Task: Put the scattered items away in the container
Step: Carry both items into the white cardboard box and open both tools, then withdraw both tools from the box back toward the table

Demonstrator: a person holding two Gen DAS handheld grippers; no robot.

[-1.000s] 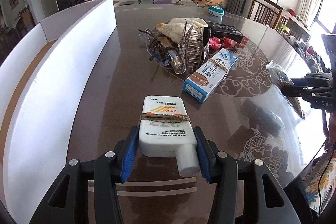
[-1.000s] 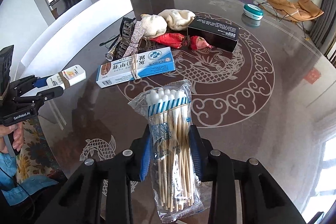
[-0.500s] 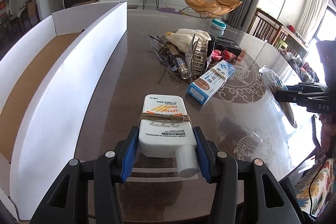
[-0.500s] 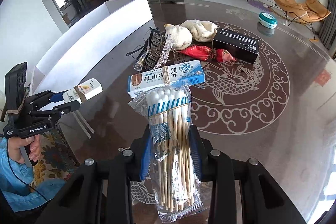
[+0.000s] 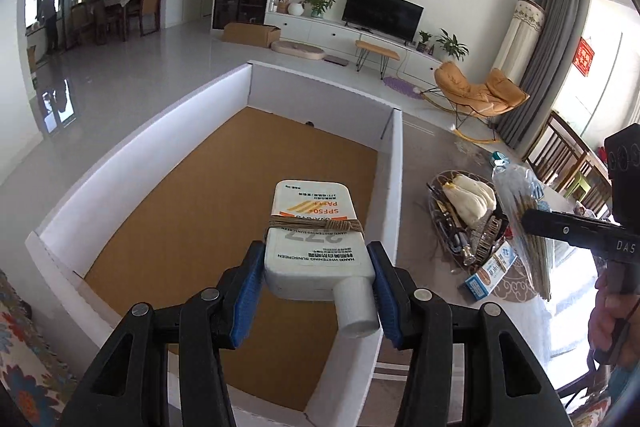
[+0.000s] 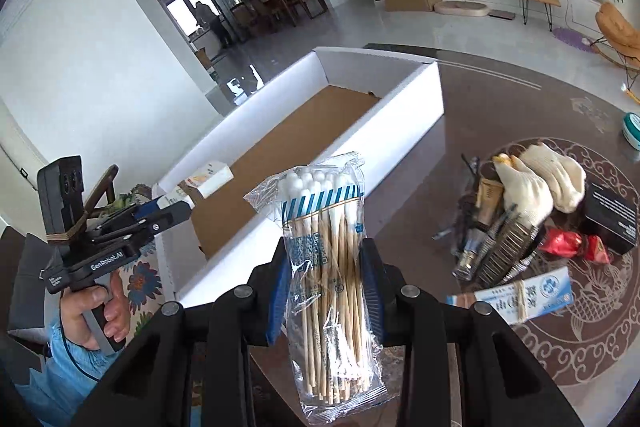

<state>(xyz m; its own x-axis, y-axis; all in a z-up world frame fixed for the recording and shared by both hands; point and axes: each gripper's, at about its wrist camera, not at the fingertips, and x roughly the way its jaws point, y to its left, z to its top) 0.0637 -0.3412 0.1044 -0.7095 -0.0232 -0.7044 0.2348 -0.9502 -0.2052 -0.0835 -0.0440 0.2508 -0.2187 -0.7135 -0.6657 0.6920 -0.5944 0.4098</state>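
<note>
Sunscreen bottle (image 5: 316, 251) is clenched in left gripper (image 5: 316, 285) jaws, held above the white box (image 5: 396, 187), whose floor is seen bare. Cotton swab pack (image 6: 332, 267) is gripped by right gripper (image 6: 326, 285) beside it. Gloves (image 6: 536, 179), boxes and clutter remain on the surface (image 6: 500, 95); most is judged undone.

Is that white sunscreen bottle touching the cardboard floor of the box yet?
Apart. The right wrist view shows the sunscreen bottle held above the box floor.
</note>
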